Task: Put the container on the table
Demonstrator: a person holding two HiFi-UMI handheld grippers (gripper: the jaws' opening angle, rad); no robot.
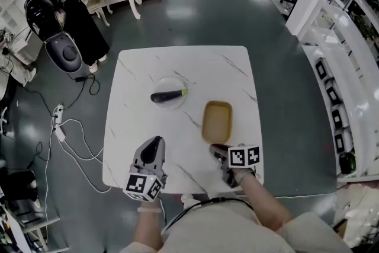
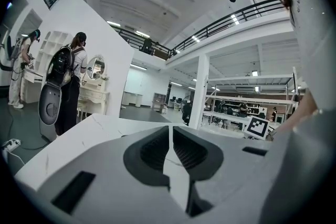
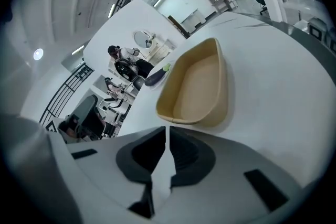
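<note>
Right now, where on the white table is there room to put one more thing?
The white marble table is bare along its far edge, beyond the clear round plate with the dark eggplant, and down its left side. The far right corner, beyond the tan rectangular container, is free. The near edge is crowded with the left tongs and right tongs.

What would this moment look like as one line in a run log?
container: on table; right gripper: shut, empty, by container; left gripper: shut, empty

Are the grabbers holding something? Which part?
Nothing is held. The left gripper and right gripper are shut and empty; the container sits on the table.
</note>
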